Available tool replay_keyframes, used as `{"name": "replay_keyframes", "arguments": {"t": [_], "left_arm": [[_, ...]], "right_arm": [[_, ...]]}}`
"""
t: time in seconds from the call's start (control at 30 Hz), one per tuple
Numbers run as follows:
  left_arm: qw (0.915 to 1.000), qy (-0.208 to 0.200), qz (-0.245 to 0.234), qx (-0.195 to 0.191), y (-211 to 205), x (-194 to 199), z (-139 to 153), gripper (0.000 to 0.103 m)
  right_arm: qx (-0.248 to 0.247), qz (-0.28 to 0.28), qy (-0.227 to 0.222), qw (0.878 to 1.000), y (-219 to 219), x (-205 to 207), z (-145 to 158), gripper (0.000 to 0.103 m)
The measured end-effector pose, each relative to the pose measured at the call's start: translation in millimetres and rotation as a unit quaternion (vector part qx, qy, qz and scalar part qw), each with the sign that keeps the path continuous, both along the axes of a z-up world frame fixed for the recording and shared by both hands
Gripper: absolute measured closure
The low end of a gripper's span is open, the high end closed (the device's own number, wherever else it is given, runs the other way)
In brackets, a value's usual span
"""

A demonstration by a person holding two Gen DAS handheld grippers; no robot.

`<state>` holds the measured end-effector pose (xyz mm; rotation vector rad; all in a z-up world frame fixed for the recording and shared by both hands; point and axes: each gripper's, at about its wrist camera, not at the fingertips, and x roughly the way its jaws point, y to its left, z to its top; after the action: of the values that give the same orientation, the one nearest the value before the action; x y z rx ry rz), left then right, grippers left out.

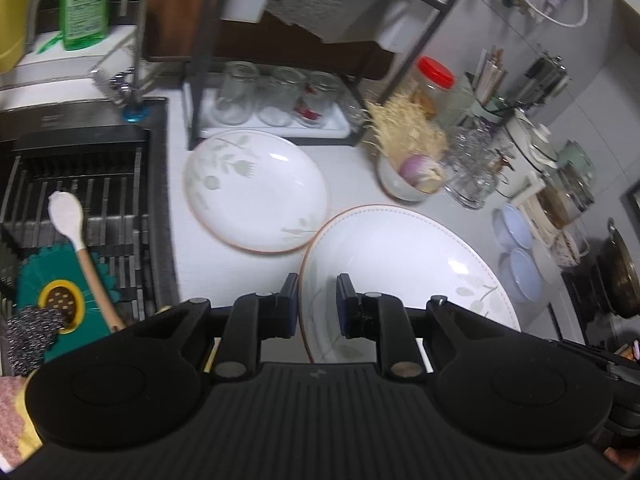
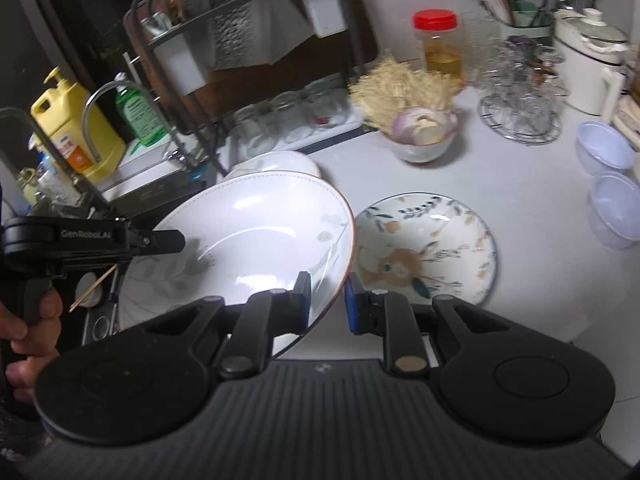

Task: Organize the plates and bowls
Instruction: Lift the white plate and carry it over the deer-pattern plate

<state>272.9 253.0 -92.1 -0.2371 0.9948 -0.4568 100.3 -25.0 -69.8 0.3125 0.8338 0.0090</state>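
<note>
I've got both tools, left tool (image 1: 317, 300) & right tool (image 2: 327, 300), clamped on big white plate (image 2: 240, 236) rim, lifted at frame center, floral plate (image 2: 426, 248) lower right on counter (image 2: 520, 200).

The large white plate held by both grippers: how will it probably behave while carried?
The large white plate looks glazed, so probably slippery. It seems ceramic: rigid, breakable. Left gripper and right gripper pinch only its rim, so it might tilt.

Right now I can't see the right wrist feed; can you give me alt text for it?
The right gripper straddles the rim of a large white plate held tilted above the counter, with the left gripper at its far rim. A floral plate lies flat on the white counter beside it.
</note>
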Motion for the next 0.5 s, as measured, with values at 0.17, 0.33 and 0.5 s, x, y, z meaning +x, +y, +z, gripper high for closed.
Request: {"name": "replay_keyframes", "arguments": {"t": [0.17,0.33,0.5], "left_arm": [[0.9992,0.001,-0.040,-0.004,-19.0,1.4,-3.4,0.081],[0.9970,-0.004,-0.076,0.009,-31.1,-1.6,-7.7,0.081],[0.9957,0.005,-0.091,0.018,-39.5,-3.4,-16.2,0.081]], "right_arm": [[-0.009,-0.039,-0.002,0.999,-9.7,-12.8,2.3,0.082],[-0.002,-0.058,0.001,0.998,-15.4,-24.2,0.1,0.082],[0.007,-0.073,0.007,0.997,-20.5,-27.1,-7.6,0.082]]}}
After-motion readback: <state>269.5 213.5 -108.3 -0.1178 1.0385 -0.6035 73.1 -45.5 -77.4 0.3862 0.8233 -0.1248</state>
